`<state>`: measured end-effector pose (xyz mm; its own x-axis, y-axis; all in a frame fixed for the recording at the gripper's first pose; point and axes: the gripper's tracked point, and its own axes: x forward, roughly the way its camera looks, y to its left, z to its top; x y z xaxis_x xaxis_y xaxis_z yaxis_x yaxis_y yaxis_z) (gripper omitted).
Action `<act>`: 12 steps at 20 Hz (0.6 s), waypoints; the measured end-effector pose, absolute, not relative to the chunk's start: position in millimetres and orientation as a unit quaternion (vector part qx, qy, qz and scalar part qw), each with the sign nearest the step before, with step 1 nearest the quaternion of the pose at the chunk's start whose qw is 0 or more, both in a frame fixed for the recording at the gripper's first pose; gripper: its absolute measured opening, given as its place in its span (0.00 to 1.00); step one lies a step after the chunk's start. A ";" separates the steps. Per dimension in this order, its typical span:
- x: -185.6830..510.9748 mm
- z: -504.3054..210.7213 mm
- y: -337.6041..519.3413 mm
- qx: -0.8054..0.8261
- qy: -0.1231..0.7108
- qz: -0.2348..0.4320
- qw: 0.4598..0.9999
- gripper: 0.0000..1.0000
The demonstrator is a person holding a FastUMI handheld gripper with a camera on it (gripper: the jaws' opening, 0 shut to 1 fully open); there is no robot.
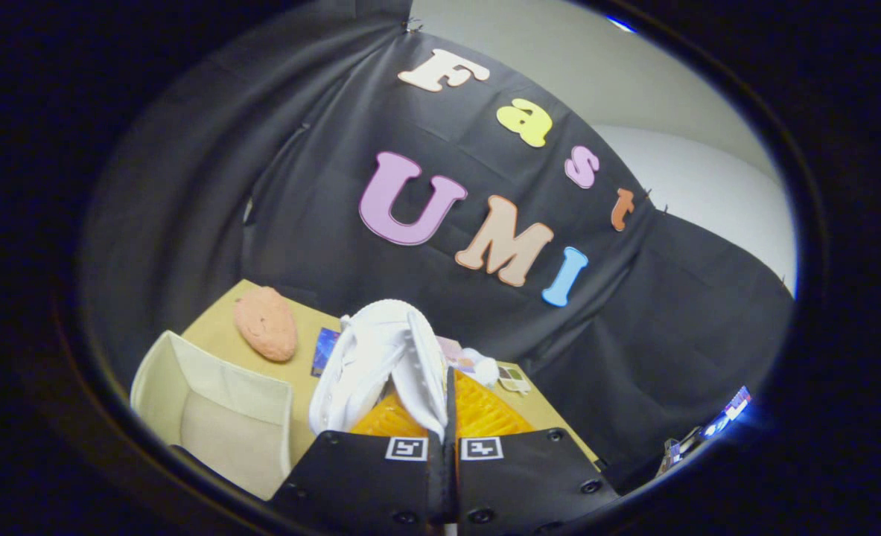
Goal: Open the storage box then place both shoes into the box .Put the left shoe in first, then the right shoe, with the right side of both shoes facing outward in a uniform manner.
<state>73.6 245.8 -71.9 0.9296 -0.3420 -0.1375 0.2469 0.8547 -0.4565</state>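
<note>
The gripper (446,428) pinches a white shoe (380,365) between nearly closed fingers. The open storage box (217,409) sits at nine o'clock; beyond it, at eleven, lies a pink pad (265,324).

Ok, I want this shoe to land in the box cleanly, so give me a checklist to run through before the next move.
1. Grip: tongs closed on the white shoe, pinching its edge. Ok.
2. Shoe lifted: it hangs above the table. Ok.
3. Storage box open: its top is uncovered, inside walls showing. Ok.
4. Shoe over the box: the box sits off to the left of the tongs, not under the shoe. Not ok.
5. Which shoe this is, left or right: cannot tell.
6. Path: the orange-pink object lies behind the box, apart from it. Ok.
</note>
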 end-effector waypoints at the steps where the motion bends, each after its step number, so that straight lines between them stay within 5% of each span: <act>1: 72.2 -74.9 261.6 -0.214 0.110 -0.145 0.960 0.02; 12: 56.8 -199.4 362.7 -0.117 0.280 -0.092 0.948 0.03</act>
